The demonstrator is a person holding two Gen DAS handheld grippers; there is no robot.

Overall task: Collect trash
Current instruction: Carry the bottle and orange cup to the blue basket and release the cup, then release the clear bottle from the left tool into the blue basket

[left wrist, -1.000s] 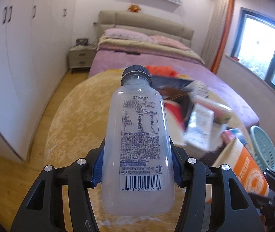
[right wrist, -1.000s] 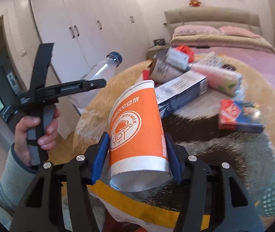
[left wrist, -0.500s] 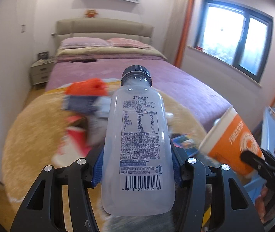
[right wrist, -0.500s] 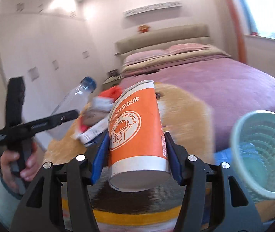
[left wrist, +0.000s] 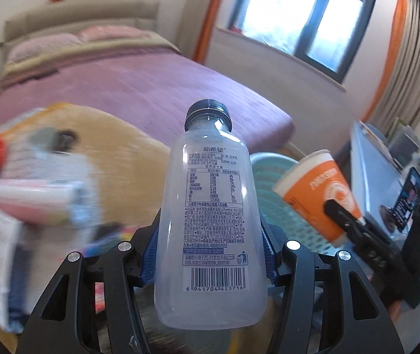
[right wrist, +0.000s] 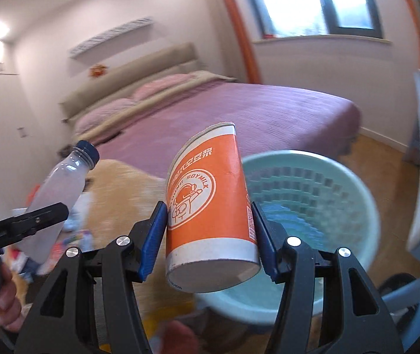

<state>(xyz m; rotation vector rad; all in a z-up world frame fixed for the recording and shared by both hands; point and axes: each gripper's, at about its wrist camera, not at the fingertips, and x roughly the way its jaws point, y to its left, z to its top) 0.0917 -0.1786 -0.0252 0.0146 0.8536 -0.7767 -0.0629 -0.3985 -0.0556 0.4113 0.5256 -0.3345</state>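
My left gripper (left wrist: 210, 243) is shut on a cloudy plastic bottle (left wrist: 210, 215) with a dark blue cap, held upright between the blue pads. My right gripper (right wrist: 208, 234) is shut on an orange and white paper soymilk cup (right wrist: 210, 203), its base toward the camera. A pale green mesh waste basket (right wrist: 354, 194) stands just beyond and right of the cup. In the left wrist view the cup (left wrist: 316, 191) hangs in front of that basket (left wrist: 266, 203), right of the bottle. In the right wrist view the bottle (right wrist: 59, 188) shows at the left.
Blurred boxes and wrappers (left wrist: 33, 194) lie on a round beige rug (left wrist: 127, 171) at the left. A bed with a purple cover (right wrist: 239, 112) fills the background. A pale grey table (left wrist: 375, 171) with a phone (left wrist: 410, 197) stands at the right. A hand (right wrist: 3, 295) holds the left tool.
Both grippers have swung right, away from the rug's clutter toward the window side. The green basket has come close in front of the cup. Both grips are unchanged.
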